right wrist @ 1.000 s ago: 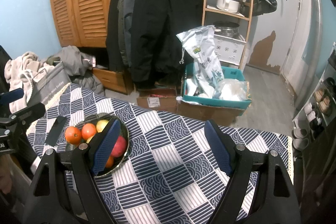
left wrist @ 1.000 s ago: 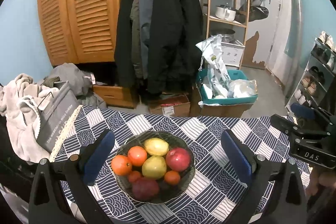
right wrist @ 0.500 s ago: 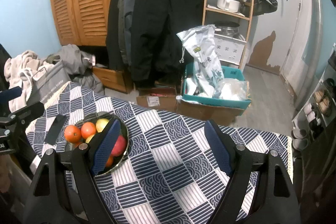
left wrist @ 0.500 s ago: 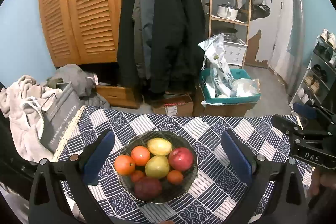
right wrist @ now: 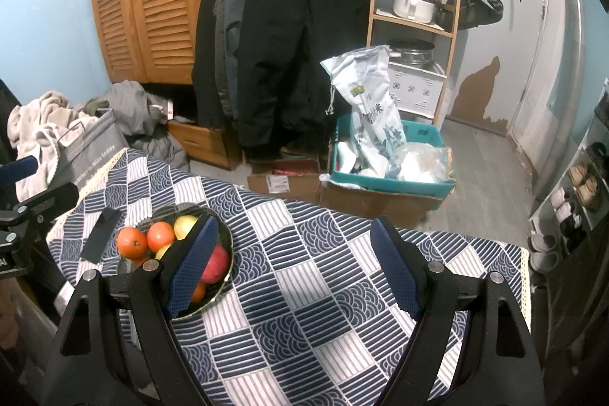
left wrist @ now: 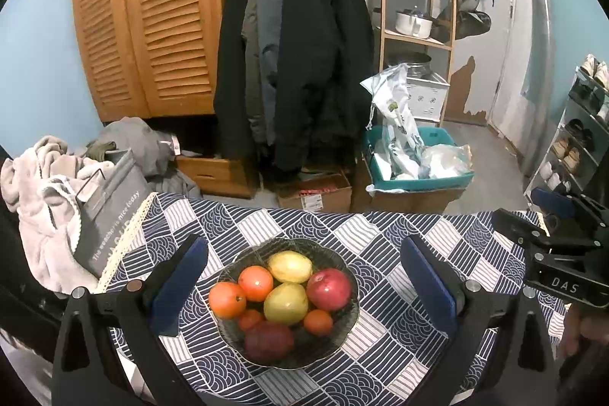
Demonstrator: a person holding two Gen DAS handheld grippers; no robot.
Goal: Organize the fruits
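All the fruits [left wrist: 283,295] lay together in the bowl [left wrist: 228,271] on the desk [right wrist: 304,292]; no fruit was outside the bowl. My left hand-held gripper [left wrist: 304,286] hovered before the bowl, fingers wide apart and empty; my right hand-held gripper [right wrist: 293,265], right of the bowl, likewise. This fitted fruits already gathered, or fruits waiting for sorting.

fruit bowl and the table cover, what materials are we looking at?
Fruit bowl: looks like dark tinted glass with a ribbed, glossy finish; the cloth pattern seems to show through its scalloped rim. Could be plastic.
Tablecloth: woven fabric, matte, navy-and-white printed patchwork, with a cream lace trim along its edge.
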